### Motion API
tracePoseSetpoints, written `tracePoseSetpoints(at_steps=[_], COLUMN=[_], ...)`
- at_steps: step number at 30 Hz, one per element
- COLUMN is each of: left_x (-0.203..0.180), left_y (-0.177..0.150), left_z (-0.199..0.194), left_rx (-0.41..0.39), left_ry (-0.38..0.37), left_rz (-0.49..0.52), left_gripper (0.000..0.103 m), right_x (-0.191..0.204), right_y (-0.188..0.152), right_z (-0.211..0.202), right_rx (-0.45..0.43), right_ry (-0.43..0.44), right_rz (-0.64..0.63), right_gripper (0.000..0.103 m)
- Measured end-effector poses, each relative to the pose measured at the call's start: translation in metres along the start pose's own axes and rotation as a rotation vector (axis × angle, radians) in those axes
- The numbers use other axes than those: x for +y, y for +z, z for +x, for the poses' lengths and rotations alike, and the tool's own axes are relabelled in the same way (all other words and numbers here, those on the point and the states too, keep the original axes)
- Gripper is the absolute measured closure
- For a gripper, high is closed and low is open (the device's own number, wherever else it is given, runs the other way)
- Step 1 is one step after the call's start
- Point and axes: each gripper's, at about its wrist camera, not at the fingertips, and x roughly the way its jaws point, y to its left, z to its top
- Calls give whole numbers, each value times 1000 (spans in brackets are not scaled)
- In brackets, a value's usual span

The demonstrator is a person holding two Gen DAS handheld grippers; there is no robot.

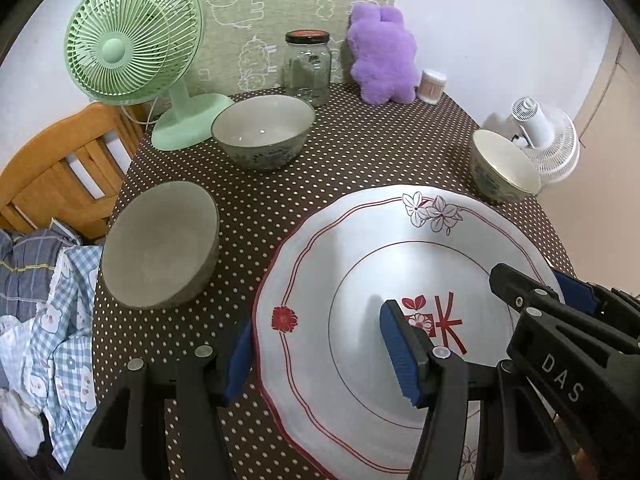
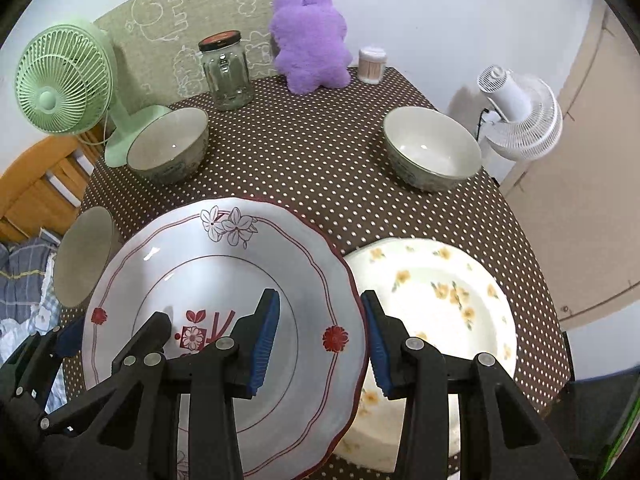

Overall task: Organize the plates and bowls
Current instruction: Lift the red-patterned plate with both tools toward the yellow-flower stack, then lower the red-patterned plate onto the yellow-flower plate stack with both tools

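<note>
Red-trimmed plate (image 2: pixel 224 280) straddled at both edges by the two grippers, beside the yellow-flowered plate (image 2: pixel 440 304).

The red-trimmed plate lies at the near edge of the tabletop (image 2: pixel 320 152), its right rim overlapping the yellow-flowered plate. The left gripper (image 1: pixel 320 356) has spread fingers set either side of the plate's left rim, one pad over the well, one outside; the right gripper (image 2: pixel 320 336) likewise straddles the right rim, fingers apart, not clamped. A grey bowl (image 1: pixel 160 248) sits left of the plate, a patterned bowl (image 1: pixel 262 132) further back, another patterned bowl (image 2: pixel 432 148) back right. The tabletop wears a brown, white-dotted cloth; along its far side stand a green fan (image 1: pixel 132 40), a glass jar (image 1: pixel 308 68), a purple plush toy (image 1: pixel 382 54) and a swab tub (image 1: pixel 431 86). Beyond are a white wall, a white fan (image 2: pixel 520 116), a wooden chair (image 1: pixel 60 172) and checked fabric (image 1: pixel 48 320).
</note>
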Motion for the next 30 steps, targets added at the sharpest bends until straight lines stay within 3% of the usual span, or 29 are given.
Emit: tracePoseSetpoints(at_steps=[15,30], left_x=[-76,-140], left_y=[-16,-26], left_z=[8,43], left_rx=[36,116], left_ry=[-16,-8], left_rz=[-28,-75], left_gripper=[43,43], right_x=[-77,-143], right_y=[-11,-9], right_z=[8,41], right_rx=[40,108], right_ry=[4,3], right_rz=[-34,-97], right_gripper=[58,58])
